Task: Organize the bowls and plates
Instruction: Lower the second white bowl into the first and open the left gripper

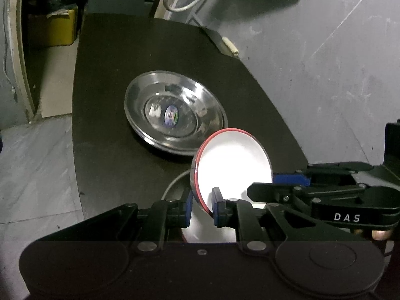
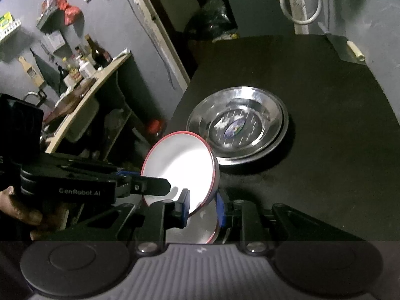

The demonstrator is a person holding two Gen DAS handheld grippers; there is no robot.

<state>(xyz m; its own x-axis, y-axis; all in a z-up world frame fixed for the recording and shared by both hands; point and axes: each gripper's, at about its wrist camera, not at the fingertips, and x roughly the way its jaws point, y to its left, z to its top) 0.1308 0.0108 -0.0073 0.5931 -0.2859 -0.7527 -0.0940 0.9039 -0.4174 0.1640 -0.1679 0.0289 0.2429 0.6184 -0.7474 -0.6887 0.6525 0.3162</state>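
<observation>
A white bowl with a red rim (image 1: 233, 165) is tilted up above the near part of the black table (image 1: 125, 62). My left gripper (image 1: 202, 206) is shut on its near rim. My right gripper (image 2: 202, 206) is shut on the rim of the same bowl (image 2: 180, 165) from the other side. Each gripper shows in the other's view, the right one (image 1: 287, 182) and the left one (image 2: 140, 187). Stacked steel plates (image 1: 175, 120) lie in the middle of the table, just behind the bowl; they also show in the right wrist view (image 2: 237, 127). Another white dish (image 2: 200, 225) lies under the bowl.
A small cream roll (image 1: 231, 46) lies at the table's far right corner. A yellow box (image 1: 53, 27) stands on the floor at the far left. A side counter with bottles (image 2: 85, 62) stands to the left of the table. A white hose (image 2: 300, 2) hangs on the back wall.
</observation>
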